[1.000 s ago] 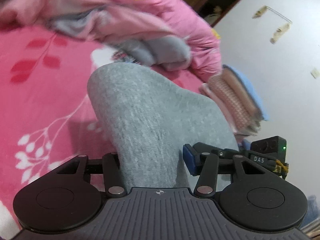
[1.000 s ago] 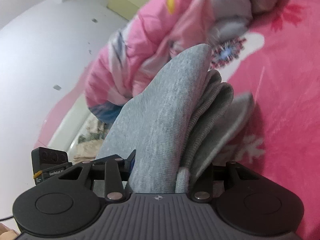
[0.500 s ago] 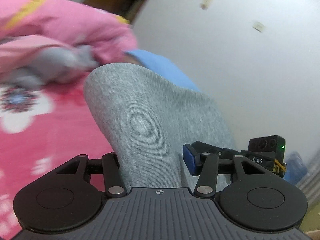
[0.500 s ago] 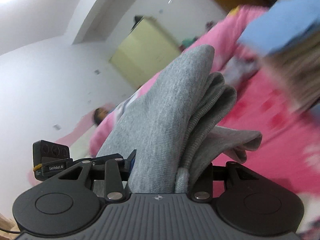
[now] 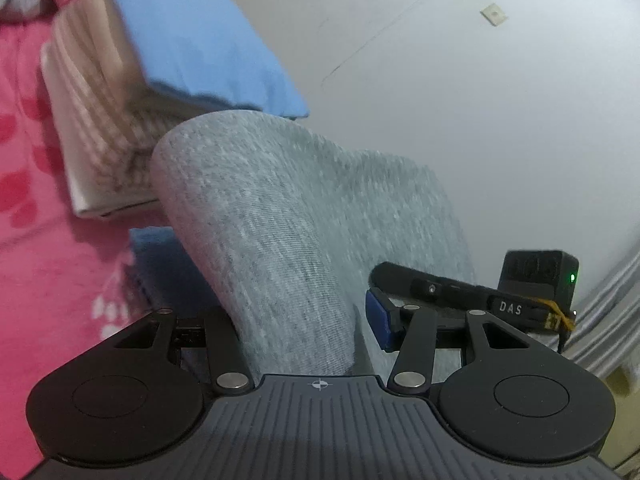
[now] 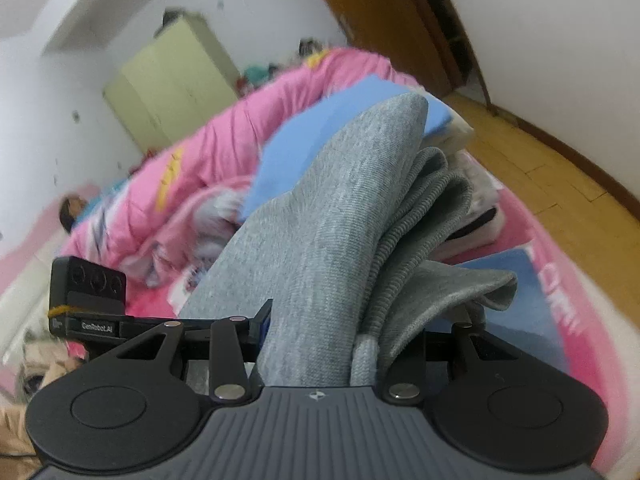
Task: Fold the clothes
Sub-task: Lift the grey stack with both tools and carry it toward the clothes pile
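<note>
A folded grey garment [image 5: 288, 240] rides between the two handheld grippers, carried above a pink floral bedspread [image 5: 36, 248]. The left gripper [image 5: 300, 320] is clamped on one end of the fold, the cloth filling the space between its jaws; the right gripper [image 6: 352, 328] is clamped on the other end, where several ribbed layers and a loose flap show. Only the left wrist view shows the side of a stack of folded clothes [image 5: 96, 120], striped beige layers under a blue top piece [image 5: 192, 40], standing just beyond the grey fold, with a darker blue cloth [image 5: 160, 264] lying below it and a bare white wall [image 5: 460, 100] to the right. Only the right wrist view shows the room beyond: a bunched pink quilt [image 6: 224, 160] across the bed, a pale green wardrobe [image 6: 172, 80] against the far wall, a wooden door frame [image 6: 384, 20] and a strip of wood floor [image 6: 540, 160] past the bed's right edge. In that view the same blue top piece lies directly behind the garment's upper tip, and the stack's white lower layers sit near the edge of the mattress. Open bedspread remains to the left of the stack. A second ago both cameras faced the quilt with the stack off to one side; now the stack fills the left view's upper left, and both grips are unchanged.
</note>
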Available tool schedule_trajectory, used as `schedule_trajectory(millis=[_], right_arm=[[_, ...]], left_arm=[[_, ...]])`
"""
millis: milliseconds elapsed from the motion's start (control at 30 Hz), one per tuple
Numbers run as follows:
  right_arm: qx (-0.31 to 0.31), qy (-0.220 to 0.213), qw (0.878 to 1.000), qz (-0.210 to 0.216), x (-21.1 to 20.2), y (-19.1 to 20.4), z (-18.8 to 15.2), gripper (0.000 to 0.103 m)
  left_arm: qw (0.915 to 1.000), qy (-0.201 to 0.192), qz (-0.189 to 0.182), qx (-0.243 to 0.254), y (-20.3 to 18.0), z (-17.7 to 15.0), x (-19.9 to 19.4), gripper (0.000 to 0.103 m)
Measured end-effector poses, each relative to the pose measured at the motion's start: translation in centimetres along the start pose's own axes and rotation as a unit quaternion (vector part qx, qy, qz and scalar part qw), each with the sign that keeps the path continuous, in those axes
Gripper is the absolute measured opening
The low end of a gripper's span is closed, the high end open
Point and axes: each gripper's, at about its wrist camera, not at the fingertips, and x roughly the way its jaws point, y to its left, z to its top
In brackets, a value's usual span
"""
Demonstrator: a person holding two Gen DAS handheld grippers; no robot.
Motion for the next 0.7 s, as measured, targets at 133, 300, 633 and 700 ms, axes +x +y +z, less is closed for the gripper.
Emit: schedule_trajectory(millis=[133,300,633,700], right_arm=[[0.013,0.051,0.999,-0.005,3.3,-4.6,0.0,0.045],[0.032,0.084,0.996,0.0,5.6,-8.4,-1.4,0.046],[0.016,0.083,0.996,0.004,7.4,-11.1,-0.6,0.077],[0.047,0.064,0.997,0.017,6.3,-12.7,-1.1,0.078]], left_arm=[[0.999,0.017,0.022,-0.034,3.9,-0.5,3.7,0.049],[0.9987,0.018,0.015,-0.044,6.1,-0.9,4.8,0.049],[0.9966,0.037,0.018,-0.071,10.0,-1.6,4.9,0.054],[0.9965,0.032,0.0,-0.077,10.4,-2.1,3.8,0.06]])
